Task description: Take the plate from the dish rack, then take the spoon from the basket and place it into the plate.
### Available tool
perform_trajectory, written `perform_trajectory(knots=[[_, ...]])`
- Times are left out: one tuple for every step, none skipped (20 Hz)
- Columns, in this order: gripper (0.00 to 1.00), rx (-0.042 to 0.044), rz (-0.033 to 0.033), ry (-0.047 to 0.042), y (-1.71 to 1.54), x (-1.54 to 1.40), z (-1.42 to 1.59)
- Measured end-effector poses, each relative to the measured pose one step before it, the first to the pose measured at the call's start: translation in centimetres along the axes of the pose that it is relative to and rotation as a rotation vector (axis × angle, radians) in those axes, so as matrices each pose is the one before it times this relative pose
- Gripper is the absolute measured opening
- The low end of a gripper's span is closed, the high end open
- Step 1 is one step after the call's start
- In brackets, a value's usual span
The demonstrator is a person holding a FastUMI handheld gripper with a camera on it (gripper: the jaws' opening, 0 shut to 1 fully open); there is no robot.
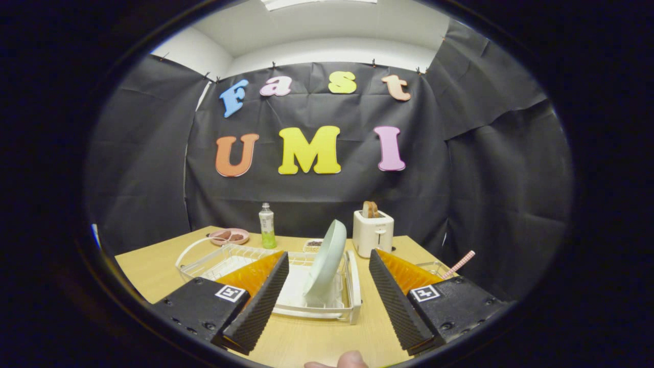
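- Between the spread fingers of the tongs (pixel 327 306), at twelve o'clock just ahead, a pale plate (pixel 327 263) stands tilted on edge in the white dish rack (pixel 352 286) on the wooden table (pixel 148 271).
- Tongs gape wide, holding nothing.
- At two o'clock, past the right finger, a clear basket (pixel 434 267) holds a striped handle (probably the spoon (pixel 460 263)).
- Beyond the rack: a white toaster (pixel 373 232) with bread, a bottle (pixel 266 226), a pink dish (pixel 230 236).
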State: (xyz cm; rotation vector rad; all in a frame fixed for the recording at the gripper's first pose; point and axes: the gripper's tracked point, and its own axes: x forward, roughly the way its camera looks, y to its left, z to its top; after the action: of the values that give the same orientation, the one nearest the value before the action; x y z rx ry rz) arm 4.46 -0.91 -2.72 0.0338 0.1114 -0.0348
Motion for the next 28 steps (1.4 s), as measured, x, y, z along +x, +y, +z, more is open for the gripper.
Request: perform_trajectory(knots=[[1.0, 0.00568, -0.00671, 0.01707, -0.242, 0.906, 0.191], [1.0, 0.01152, -0.0009, 0.0208, -0.043, 1.068, 0.384], [1.0, 0.01498, 0.00012, 0.02638, -0.11, 1.239, 0.545], [1.0, 0.01546, -0.00693, 0.036, -0.282, 1.271, 0.171], [1.0, 0.01386, -0.00335, 0.04258, -0.255, 1.282, 0.365], [1.0, 0.00671, 0.00024, 0.04057, -0.001, 1.166, 0.301], [1.0, 0.00086, 0.00323, 0.03824, -0.029, 1.079, 0.335], [1.0, -0.00172, -0.0002, 0.03533, -0.098, 1.006, 0.225], [1.0, -0.01173, -0.00697, 0.02637, -0.182, 1.072, 0.385], [1.0, -0.01172, -0.00182, 0.02712, -0.011, 0.911, 0.121], [1.0, -0.00386, 0.00149, 0.03006, -0.004, 0.947, 0.201], [1.0, -0.00127, -0.00007, 0.02999, 0.051, 0.902, 0.106], [1.0, 0.00234, 0.00207, 0.02387, 0.083, 0.869, 0.361], [1.0, 0.00426, 0.00195, 0.02493, 0.096, 0.923, 0.379], [1.0, 0.01444, 0.00396, 0.03747, 0.189, 0.796, -0.017], [1.0, 0.01602, -0.00176, 0.03638, -0.073, 0.634, -0.288], [1.0, 0.01089, 0.00089, 0.03339, 0.16, 0.521, -0.149], [0.96, 0.01041, 0.00202, 0.02676, 0.122, 0.404, -0.247], [0.92, 0.01525, -0.0015, 0.01356, -0.051, 0.516, 0.003], [0.86, 0.00891, -0.00217, 0.01512, -0.092, 0.448, -0.067], [0.8, 0.00561, -0.00283, 0.01782, -0.076, 0.406, -0.093], [0.75, 0.00704, 0.00121, 0.01301, 0.089, 0.235, -0.132], [0.7, 0.01114, 0.01034, 0.00853, 0.324, -0.029, -0.001], [0.65, 0.011, 0.00239, 0.00825, 0.197, 0.061, -0.122], [0.6, 0.00883, -0.00357, 0.01313, 0.14, 0.102, -0.113], [0.51, 0.00285, -0.01334, 0.01202, 0.056, 0.137, -0.099], [0.45, -0.00791, -0.02998, 0.00138, -0.195, -0.149, 0.243], [0.39, -0.01166, -0.03817, -0.00206, -0.286, -0.15, 0.191]])
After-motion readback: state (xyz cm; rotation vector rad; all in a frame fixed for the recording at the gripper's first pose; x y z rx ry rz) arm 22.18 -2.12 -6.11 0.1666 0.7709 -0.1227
